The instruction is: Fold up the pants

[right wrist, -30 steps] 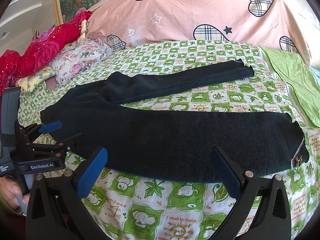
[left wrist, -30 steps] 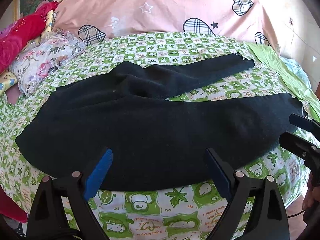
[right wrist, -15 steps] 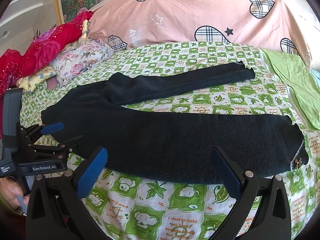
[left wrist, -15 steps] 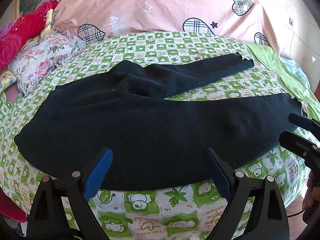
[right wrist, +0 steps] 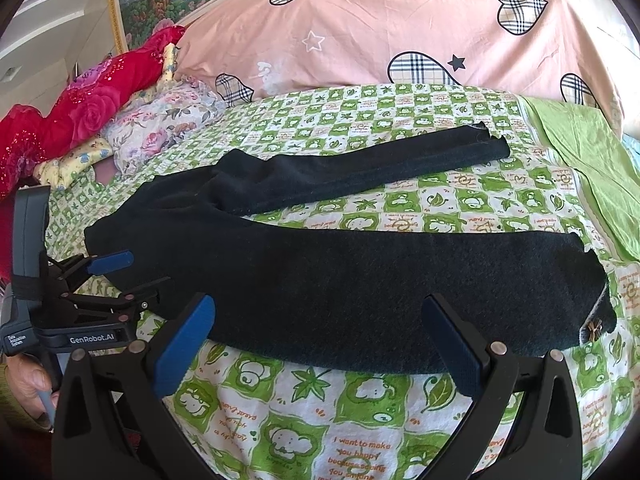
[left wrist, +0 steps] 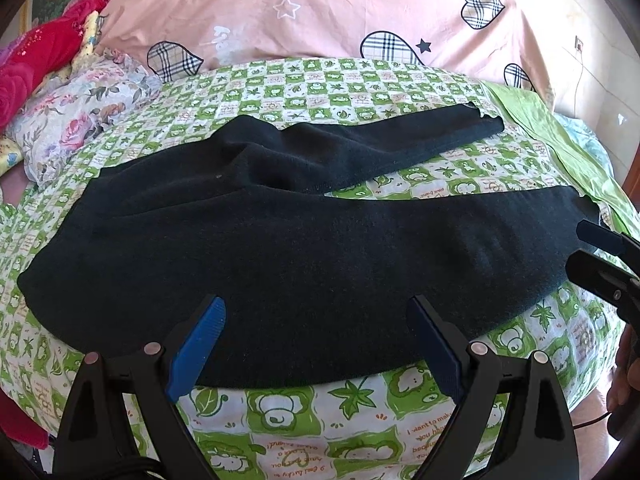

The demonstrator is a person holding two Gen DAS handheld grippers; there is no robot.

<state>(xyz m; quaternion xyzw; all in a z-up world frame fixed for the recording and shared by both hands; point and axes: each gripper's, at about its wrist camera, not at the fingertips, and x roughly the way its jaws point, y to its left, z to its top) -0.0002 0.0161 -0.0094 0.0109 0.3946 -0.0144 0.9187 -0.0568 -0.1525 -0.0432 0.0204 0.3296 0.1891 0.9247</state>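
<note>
1. Bed with green-and-white animal-print sheet [left wrist: 280, 412]: carries everything.
2. Black knit pants [left wrist: 304, 264]: flat mid-bed, legs splayed, unfolded.
3. Left claw [left wrist: 316, 344]: open, at pants' near edge, waist end.
4. Right claw [right wrist: 320, 340]: open, at pants' near edge; pinch both layers, lift evenly.

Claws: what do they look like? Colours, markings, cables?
Both the left claw and right claw are matte black V-shaped frames with silver rivets and ribbed blue pads. From the right wrist view, the left claw's body carries white "GenRobot.AI" lettering. A thin dark cable trails near the right claw's handle.
</note>
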